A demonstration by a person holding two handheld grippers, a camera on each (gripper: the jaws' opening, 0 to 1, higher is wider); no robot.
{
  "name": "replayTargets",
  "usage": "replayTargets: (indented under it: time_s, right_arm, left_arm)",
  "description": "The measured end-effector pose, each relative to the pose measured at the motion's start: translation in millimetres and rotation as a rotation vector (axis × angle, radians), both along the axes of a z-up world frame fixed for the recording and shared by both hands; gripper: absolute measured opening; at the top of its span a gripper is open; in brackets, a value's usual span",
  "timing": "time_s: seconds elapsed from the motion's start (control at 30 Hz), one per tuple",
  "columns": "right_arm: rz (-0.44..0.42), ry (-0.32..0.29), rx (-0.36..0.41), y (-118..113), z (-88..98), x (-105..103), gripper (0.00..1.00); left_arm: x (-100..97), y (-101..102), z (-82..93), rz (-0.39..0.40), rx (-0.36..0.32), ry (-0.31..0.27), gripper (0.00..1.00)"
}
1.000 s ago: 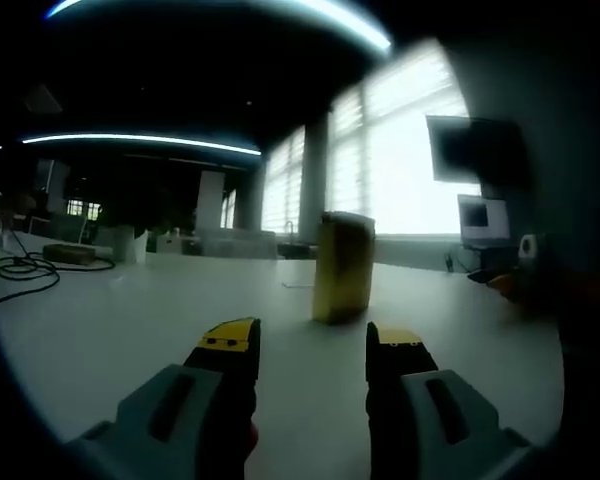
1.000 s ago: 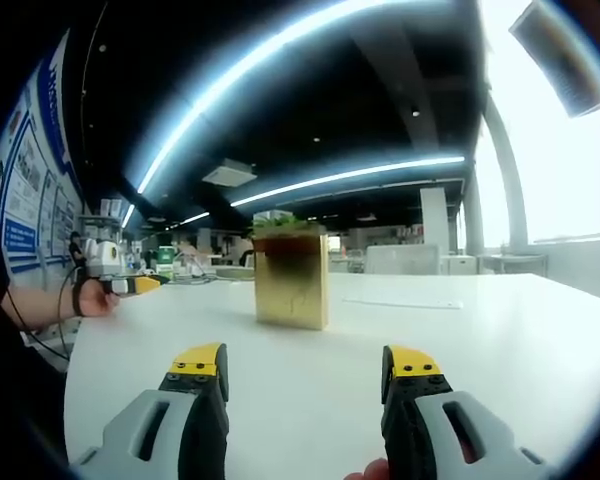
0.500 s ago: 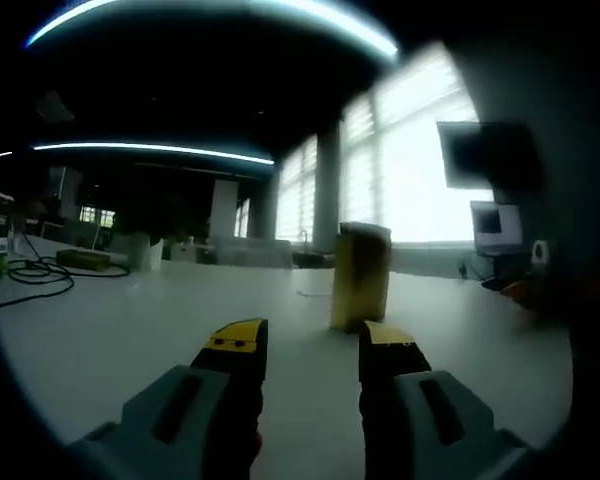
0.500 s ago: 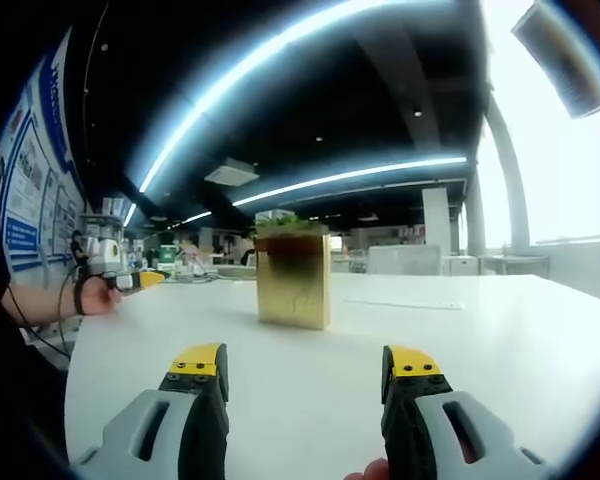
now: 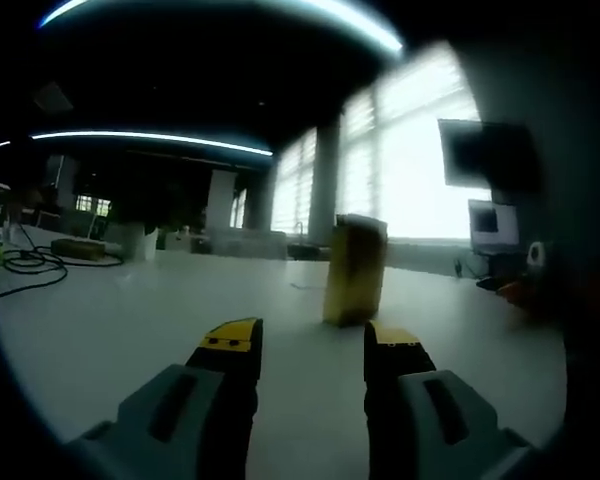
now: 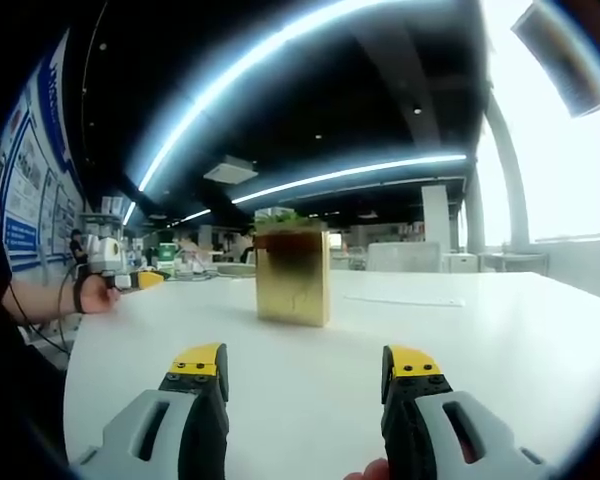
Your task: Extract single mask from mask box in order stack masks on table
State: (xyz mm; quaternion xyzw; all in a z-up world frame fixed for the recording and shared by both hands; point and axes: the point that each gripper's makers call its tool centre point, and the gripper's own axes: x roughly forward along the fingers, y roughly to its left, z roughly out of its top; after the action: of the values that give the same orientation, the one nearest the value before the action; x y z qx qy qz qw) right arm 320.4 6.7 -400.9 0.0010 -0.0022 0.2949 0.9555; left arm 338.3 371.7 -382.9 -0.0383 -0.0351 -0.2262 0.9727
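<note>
The mask box (image 6: 293,278), a tall gold-brown carton, stands upright on the white table (image 6: 480,340), straight ahead of my right gripper (image 6: 305,365). That gripper is open, holds nothing and is well short of the box. In the left gripper view the same box (image 5: 353,270) stands ahead, slightly right of centre, and my left gripper (image 5: 310,345) is open and holds nothing. A hand (image 6: 90,297) holds the left gripper (image 6: 138,282) at the far left of the right gripper view. A flat white sheet (image 6: 402,301), perhaps a mask, lies on the table right of the box.
Black cables (image 5: 25,265) and a small box (image 5: 78,249) lie at the table's far left in the left gripper view. A monitor (image 5: 490,225) stands at the right edge. Bright windows (image 5: 410,170) are behind the mask box.
The left gripper view has swung a little, so the box sits slightly differently in it. The left jaws narrowed a touch, then spread again. The right gripper view is unchanged.
</note>
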Motion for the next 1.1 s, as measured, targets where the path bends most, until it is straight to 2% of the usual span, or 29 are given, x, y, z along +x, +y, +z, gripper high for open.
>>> replayTargets:
  time_s: [0.03, 0.17, 0.23, 0.33, 0.53, 0.67, 0.8, 0.9, 1.1]
  right_arm:
    - [0.000, 0.001, -0.001, 0, -0.3, 0, 0.57]
    - [-0.001, 0.003, -0.004, -1, -1.1, 1, 0.57]
    - [-0.001, 0.007, -0.005, -1, -2.0, 2, 0.57]
    - [-0.001, 0.011, -0.006, -1, -2.9, 2, 0.57]
    - [-0.003, 0.017, -0.006, -2, -4.2, 3, 0.57]
    - [-0.001, 0.019, -0.005, -2, -4.7, 3, 0.57]
    - [0.000, 0.024, -0.004, -1, -5.3, 3, 0.57]
    - [-0.001, 0.025, -0.003, -1, -5.6, 3, 0.57]
    - [-0.002, 0.032, 0.002, -2, -7.2, 4, 0.57]
  left_arm:
    - [-1.1, -3, -0.7, -0.008, 0.024, -0.004, 0.33]
    - [-1.2, -9, -0.2, -0.024, 0.049, -0.011, 0.35]
    - [-3.0, -13, 1.9, -0.042, 0.023, -0.006, 0.38]
    - [-3.5, -18, 5.3, -0.069, -0.012, -0.001, 0.49]
    - [3.7, -29, 5.0, -0.092, 0.022, 0.001, 0.48]
    - [6.7, -36, 11.4, -0.115, 0.026, -0.004, 0.48]
    - [18.1, -39, 16.4, -0.127, 0.049, -0.019, 0.47]
    - [22.4, -46, 18.9, -0.128, 0.037, -0.012, 0.42]
    - [43.0, -43, 17.2, -0.129, 0.023, 0.001, 0.44]
